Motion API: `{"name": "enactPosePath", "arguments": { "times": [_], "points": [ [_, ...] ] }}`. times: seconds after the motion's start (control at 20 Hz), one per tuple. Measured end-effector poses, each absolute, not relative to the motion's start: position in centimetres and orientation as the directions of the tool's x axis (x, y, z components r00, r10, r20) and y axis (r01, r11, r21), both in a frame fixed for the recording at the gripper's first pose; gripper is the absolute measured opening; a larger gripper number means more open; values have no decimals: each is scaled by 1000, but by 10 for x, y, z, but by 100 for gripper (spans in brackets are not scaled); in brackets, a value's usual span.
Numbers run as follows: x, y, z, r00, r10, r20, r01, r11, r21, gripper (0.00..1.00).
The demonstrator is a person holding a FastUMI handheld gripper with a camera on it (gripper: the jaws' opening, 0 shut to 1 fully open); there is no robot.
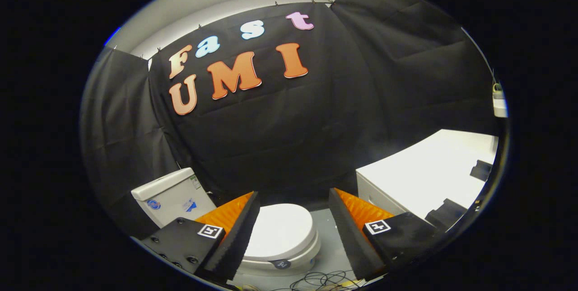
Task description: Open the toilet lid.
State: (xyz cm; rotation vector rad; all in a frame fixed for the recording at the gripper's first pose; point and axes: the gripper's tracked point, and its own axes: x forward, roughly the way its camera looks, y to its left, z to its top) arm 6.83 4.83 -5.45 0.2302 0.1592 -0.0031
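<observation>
gripper [293, 218] is spread wide, nothing between the fingers, not touching anything. it sits above and short of the toilet, looking down at it.

toilet lid [280, 232] is down, closed flat on the seat. it shows in the gap between the two fingers, slightly toward the left finger [239, 232], which covers the lid's left edge. right finger [350, 237] stands clear of the bowl over the grey floor [327, 237]. small dark round tag on the front rim of the seat [282, 264], too small to make out.

cistern [174, 196] sits behind the left finger, its lower part hidden by the finger mount. two small stickers on its front, one on the side, not legible.

white cabinet [424, 178] to the right of the toilet, beyond the right finger; its near corner is cut off by the right mount. a few dark blocks on its top, far side, shape unclear.

loose cables [323, 279] on the floor in front of the bowl, partly cut off. black cloth wall [293, 124] behind everything.
</observation>
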Motion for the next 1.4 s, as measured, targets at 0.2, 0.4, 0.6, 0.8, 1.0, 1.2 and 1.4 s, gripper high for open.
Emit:
{"name": "enactPosePath", "arguments": {
  "times": [0.2, 0.4, 0.6, 0.8, 1.0, 1.2, 1.4],
  "points": [
    [73, 77, -106, 964, 64, -258, 35, 932, 362, 98],
    [79, 93, -154, 941, 131, -312, 33, 883, 468, 99],
    [91, 89, -203, 927, 150, -345, 88, 805, 587, 99],
    [91, 79, -261, 901, 146, -409, 198, 700, 686, 99],
    [84, 72, -289, 884, 144, -446, 248, 664, 705, 99],
    [84, 77, -307, 863, 163, -478, 279, 636, 720, 99],
    [86, 76, -333, 836, 164, -523, 353, 568, 743, 99]
  ]
}}
